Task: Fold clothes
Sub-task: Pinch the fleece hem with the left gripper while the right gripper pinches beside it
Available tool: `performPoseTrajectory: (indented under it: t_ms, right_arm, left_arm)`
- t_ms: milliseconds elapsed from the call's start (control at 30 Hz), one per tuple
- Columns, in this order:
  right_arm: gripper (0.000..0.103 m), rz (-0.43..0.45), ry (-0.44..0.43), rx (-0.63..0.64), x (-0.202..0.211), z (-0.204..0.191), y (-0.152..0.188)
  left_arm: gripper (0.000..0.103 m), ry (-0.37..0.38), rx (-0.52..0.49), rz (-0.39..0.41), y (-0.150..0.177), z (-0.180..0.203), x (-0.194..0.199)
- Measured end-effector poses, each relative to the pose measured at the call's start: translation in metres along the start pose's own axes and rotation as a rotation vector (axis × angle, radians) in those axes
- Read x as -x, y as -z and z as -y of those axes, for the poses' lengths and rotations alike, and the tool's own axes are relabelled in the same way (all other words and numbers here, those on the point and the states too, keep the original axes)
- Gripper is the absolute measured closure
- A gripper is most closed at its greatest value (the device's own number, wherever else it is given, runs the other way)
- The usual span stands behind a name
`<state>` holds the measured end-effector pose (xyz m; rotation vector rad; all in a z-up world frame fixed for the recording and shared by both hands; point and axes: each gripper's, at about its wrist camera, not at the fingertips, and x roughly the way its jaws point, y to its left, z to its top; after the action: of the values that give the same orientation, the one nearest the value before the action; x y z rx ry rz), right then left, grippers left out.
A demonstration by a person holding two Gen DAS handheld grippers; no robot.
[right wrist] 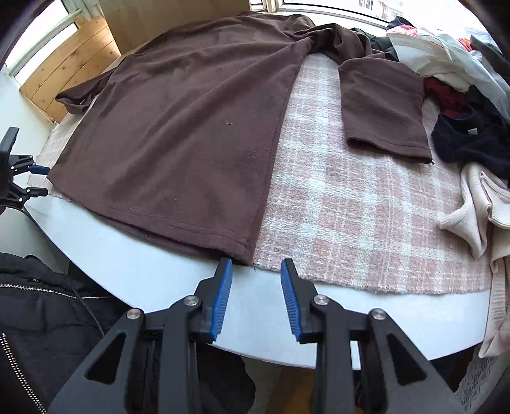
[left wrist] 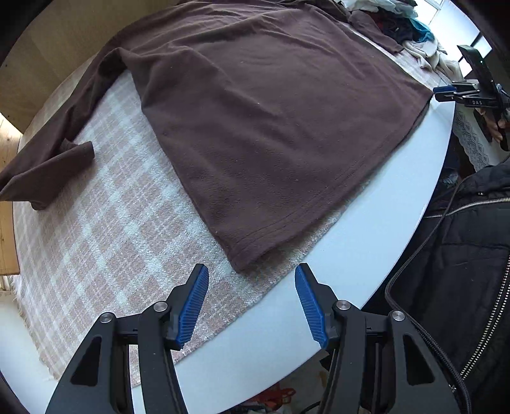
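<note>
Where blanket (right wrist: 350,203) covers table (right wrist: 143,270), window (right wrist: 318,4)

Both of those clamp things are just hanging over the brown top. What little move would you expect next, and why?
Probably each hand-held gripper drops onto a hem corner and pinches it. The brown top lies spread flat on the checked cloth, unfolded. The left hand-held gripper and right hand-held gripper both stand open above the hem's two near corners, holding nothing.

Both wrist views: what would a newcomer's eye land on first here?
A brown fleece top lies spread flat across the pink plaid cloth on the white table. The left gripper and right gripper hover open at its two hem corners. Unfolded clothes are heaped alongside.
</note>
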<state>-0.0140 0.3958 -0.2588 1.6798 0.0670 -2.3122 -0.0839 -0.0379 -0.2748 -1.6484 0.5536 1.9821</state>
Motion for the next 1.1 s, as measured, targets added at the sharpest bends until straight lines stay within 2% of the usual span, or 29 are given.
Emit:
performPoseTrajectory:
  t_ms: [133,300,333,367,400,467,567,667,767,900,967,1067,1100]
  right_arm:
    - [0.072,0.012,0.009,0.037,-0.006,-0.004,-0.002]
    - [0.072,0.028,0.000,0.042,-0.011,-0.005,-0.003]
    - [0.077,0.030,-0.001,0.036,-0.011,-0.004,-0.003]
    - [0.083,0.037,-0.007,0.034,-0.010,-0.003,-0.003]
    - [0.095,0.044,-0.024,0.029,-0.009,-0.003,-0.002]
    - [0.096,0.073,-0.035,0.023,-0.004,-0.002,-0.002]
    - [0.098,0.093,-0.039,0.004,0.003,0.001,-0.003]
    - [0.098,0.130,-0.029,-0.010,0.018,0.003,-0.006]
    - [0.098,0.192,-0.024,-0.025,0.044,0.001,-0.012]
    - [0.098,0.259,-0.002,-0.053,0.076,0.001,-0.017]
    - [0.098,0.233,0.007,-0.077,0.068,0.007,-0.014]
    - [0.098,0.168,0.018,-0.067,0.055,0.010,-0.011]
    - [0.098,0.172,0.011,-0.058,0.058,0.008,-0.013]
  left_arm:
    - [0.049,-0.006,0.010,0.006,-0.009,0.005,-0.004]
    - [0.061,0.002,0.027,0.007,-0.016,0.011,-0.007]
    - [0.064,0.006,0.028,0.007,-0.017,0.012,-0.007]
    - [0.071,0.008,0.029,0.011,-0.017,0.014,-0.007]
    - [0.075,0.009,0.033,0.019,-0.018,0.014,-0.006]
    - [0.096,0.013,0.047,0.037,-0.018,0.013,-0.002]
    - [0.098,0.027,0.063,0.059,-0.018,0.012,0.005]
    - [0.098,0.004,0.057,0.076,-0.018,0.014,0.014]
    - [0.099,-0.006,0.071,0.118,-0.017,0.016,0.030]
    - [0.099,0.021,0.104,0.185,-0.014,0.018,0.061]
    - [0.099,0.043,0.108,0.206,-0.005,0.018,0.071]
    - [0.099,0.063,0.117,0.169,0.007,0.014,0.055]
    - [0.099,0.057,0.117,0.152,0.008,0.014,0.051]
